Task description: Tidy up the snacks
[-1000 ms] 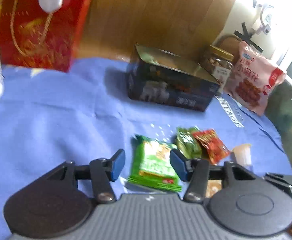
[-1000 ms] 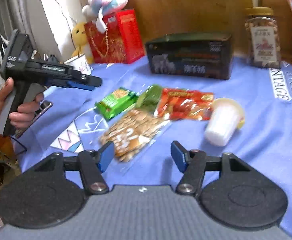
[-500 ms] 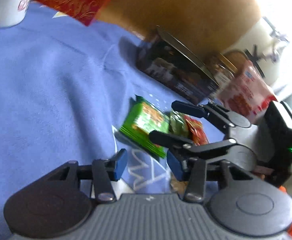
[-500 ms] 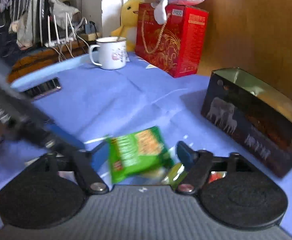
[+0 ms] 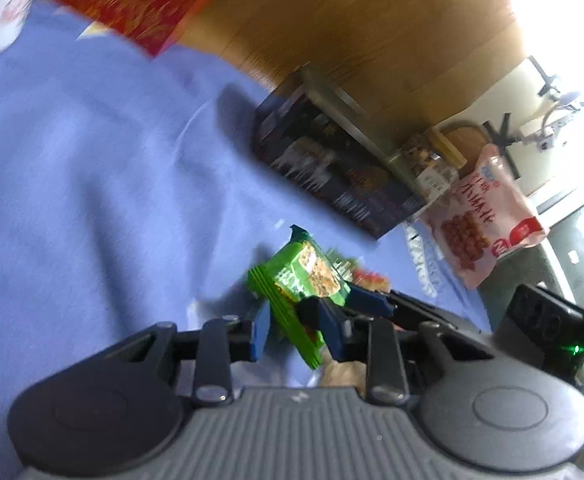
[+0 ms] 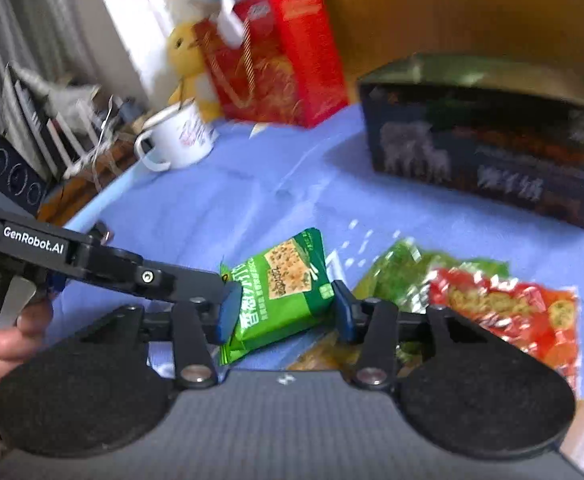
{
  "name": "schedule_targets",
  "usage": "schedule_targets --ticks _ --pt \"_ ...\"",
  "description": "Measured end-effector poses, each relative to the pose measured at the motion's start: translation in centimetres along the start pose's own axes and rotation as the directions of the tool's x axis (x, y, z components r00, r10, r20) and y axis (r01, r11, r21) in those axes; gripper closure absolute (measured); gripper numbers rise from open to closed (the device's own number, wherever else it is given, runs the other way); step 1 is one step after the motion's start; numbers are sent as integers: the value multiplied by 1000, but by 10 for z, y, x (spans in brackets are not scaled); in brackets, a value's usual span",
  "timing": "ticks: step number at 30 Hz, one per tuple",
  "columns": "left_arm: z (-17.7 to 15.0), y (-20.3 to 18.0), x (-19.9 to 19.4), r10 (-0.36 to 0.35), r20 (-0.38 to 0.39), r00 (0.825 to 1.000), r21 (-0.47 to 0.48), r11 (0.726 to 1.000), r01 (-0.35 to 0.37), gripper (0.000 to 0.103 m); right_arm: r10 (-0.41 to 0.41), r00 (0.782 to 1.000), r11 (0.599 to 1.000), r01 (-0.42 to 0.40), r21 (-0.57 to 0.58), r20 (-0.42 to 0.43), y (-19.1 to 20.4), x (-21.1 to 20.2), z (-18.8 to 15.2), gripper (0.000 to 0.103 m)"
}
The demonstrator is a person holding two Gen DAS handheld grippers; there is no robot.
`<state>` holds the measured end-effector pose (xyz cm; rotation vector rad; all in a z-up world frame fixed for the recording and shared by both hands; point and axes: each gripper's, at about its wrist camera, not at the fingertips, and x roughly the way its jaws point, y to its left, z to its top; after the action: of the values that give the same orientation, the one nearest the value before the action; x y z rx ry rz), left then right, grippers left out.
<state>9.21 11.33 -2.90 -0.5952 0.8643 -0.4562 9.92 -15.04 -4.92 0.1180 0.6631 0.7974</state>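
Crackers: the green cracker packet (image 6: pixel 282 288) sits between both my grippers, short of the dark box (image 6: pixel 487 152). My right gripper (image 6: pixel 284 308) has just been closing and now pinches its sides; my left gripper (image 5: pixel 292 330) has closed narrowly on its edge. Its long axis points toward the box.

A wooden wall panel (image 6: pixel 471 4) backs the blue-clothed table (image 6: pixel 252 184).

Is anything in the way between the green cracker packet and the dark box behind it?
Nothing visible. Only bare blue cloth shows between the green cracker packet and the dark box. The red snack bag lies further right, off that line, and the white mug stands well to the left.
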Motion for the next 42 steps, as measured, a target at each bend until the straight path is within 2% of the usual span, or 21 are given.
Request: schedule_targets --ticks 3,6,7,9,11,13,14,15,16,18,20,22,26,30,33,38,41,42 --pt "27 -28 5 -33 34 999 57 998 31 76 -52 993 999 52 1 110 -5 -12 20 52" --pt "63 -63 17 -84 85 993 151 986 71 76 -115 971 993 112 25 209 -19 -22 51 52" --pt "75 -74 25 -113 86 990 170 981 98 76 -118 967 993 111 44 225 -27 -24 61 52" --pt "98 -94 47 -142 74 987 209 970 124 75 -193 944 981 184 60 269 -39 -22 77 52" --pt "111 -108 72 -102 97 990 238 968 76 74 -266 923 964 256 73 278 -53 -14 90 51" --pt "121 -113 94 -32 120 992 262 965 -1 70 -328 914 945 318 81 240 -70 -5 98 47" --pt "122 -111 101 4 133 991 258 965 -39 70 -379 893 925 370 83 242 -75 -6 98 47" --pt "122 -108 103 21 133 991 244 968 -53 70 -419 872 908 410 91 253 -79 -10 95 46" --pt "119 -103 100 1 129 992 226 974 -30 70 -424 867 906 409 111 261 -85 -20 91 46" --pt "109 -95 88 -46 124 991 220 975 17 70 -390 874 919 353 174 290 -94 -49 76 46" --pt "90 -93 76 -42 118 992 245 970 12 70 -366 876 925 303 230 315 -100 -77 53 46" --pt "72 -92 70 -31 91 995 276 961 4 70 -357 883 920 276 278 304 -103 -97 26 46" --pt "29 -102 74 -58 -27 998 314 947 63 70 -381 887 897 287 337 260 -96 -123 -31 45" --pt "-5 -121 92 -111 -147 983 343 927 156 70 -381 896 900 303 313 227 -68 -125 -72 45" --pt "-25 -141 106 -92 -194 977 407 898 165 70 -381 900 912 328 249 212 -45 -122 -85 45" --pt "-45 -158 115 -52 -248 967 447 880 162 64 -393 899 914 360 189 192 -39 -111 -78 48" --pt "-53 -160 123 20 -247 969 474 874 103 60 -358 921 921 320 222 157 -46 -103 -77 64" --pt "-53 -160 129 45 -236 971 474 877 74 60 -359 921 918 319 234 152 -49 -99 -76 64"
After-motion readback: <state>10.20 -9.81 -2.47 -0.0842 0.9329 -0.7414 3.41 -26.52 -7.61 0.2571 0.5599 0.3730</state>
